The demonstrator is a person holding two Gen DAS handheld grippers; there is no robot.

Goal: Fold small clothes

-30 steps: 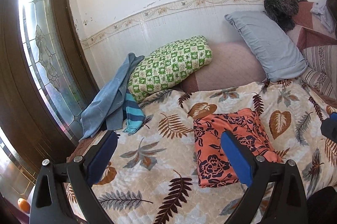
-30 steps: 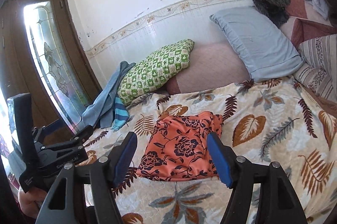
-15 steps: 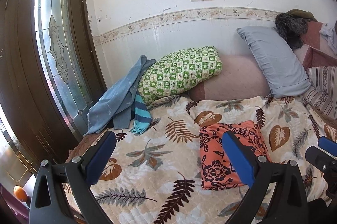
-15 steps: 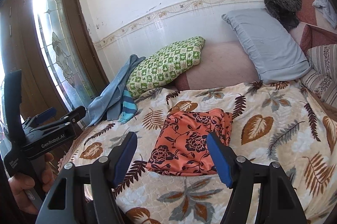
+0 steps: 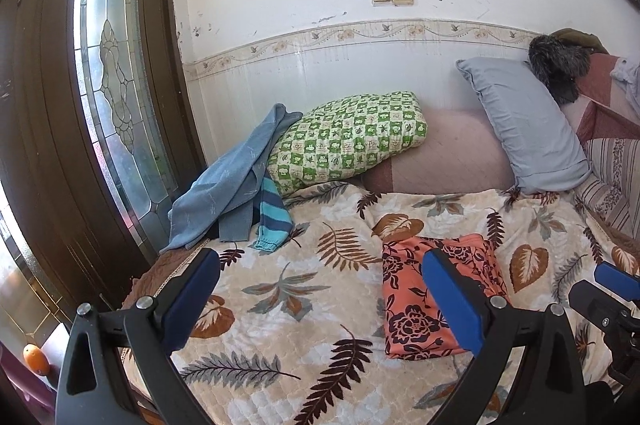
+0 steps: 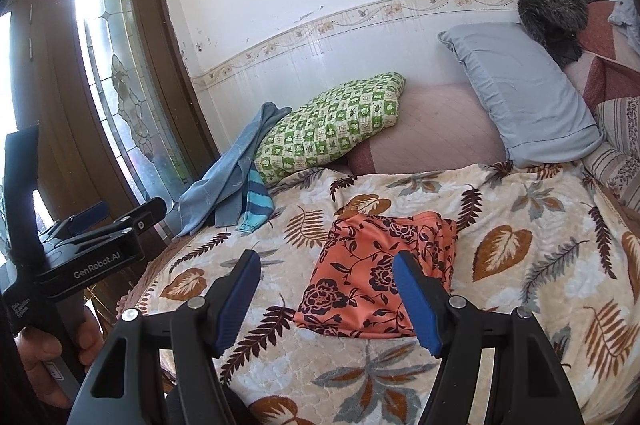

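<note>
Vs a sec ago: both views sit a bit higher and further back, more wall and door showing; the orange floral cloth [image 6: 376, 273] hasn't moved. It lies folded, lower centre of frame, flat on the leaf-print blanket [image 6: 520, 209]. Left gripper [image 5: 320, 297] and right gripper [image 6: 326, 295]: fingers spread, released, nothing between. Open quilted blanket all round the cloth; bed edge at lower left. Soft green check pillow [image 5: 348, 137] and blue towel [image 5: 224, 193] upper left.
</note>
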